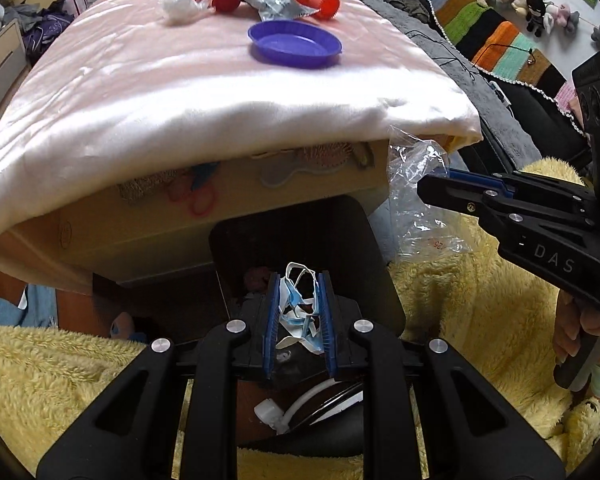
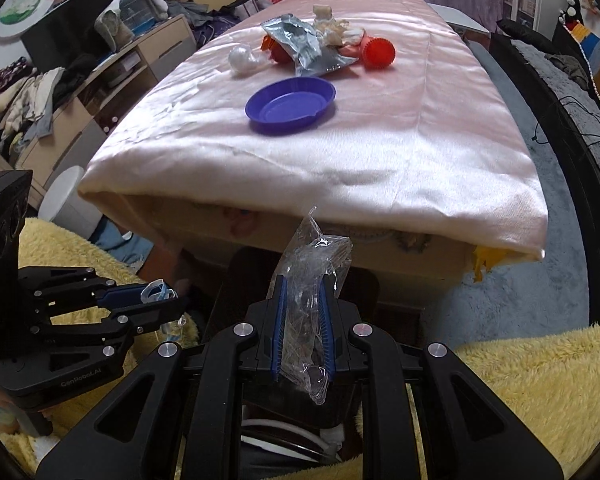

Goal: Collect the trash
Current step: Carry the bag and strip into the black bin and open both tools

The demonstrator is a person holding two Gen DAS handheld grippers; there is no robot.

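Below the near edge of the pink-covered table [image 1: 204,92], the left gripper [image 1: 299,312] is clenched on a crumpled blue-and-white face mask [image 1: 298,308], whose loops poke out past the fingertips. Beneath it sits a dark bin [image 1: 380,264]; the fingers hide most of its mouth, and what lies inside cannot be made out. Just to the right of that bin, the right gripper [image 2: 303,320] is clamped on a clear plastic bag [image 2: 310,280]. The bag's long axis runs along the fingers, one end rising toward the table edge and the other hanging behind the pads. In the left wrist view the bag carries small red print — too small to read.

The right gripper's side reads "DAS", cut off by the frame; the left gripper's body reads "GenRobot.AI". A hand [image 1: 580,336] holds the right gripper's handle, half out of frame.

On the table, well beyond the bin, lie a purple dish [image 2: 291,106], a silver foil wrapper [image 2: 304,46], an orange ridged cup [image 2: 378,53] and a white wad [image 2: 242,58] — partly overlapping, so some pieces stay hidden. Yellow fleece [image 2: 532,380] flanks the bin.
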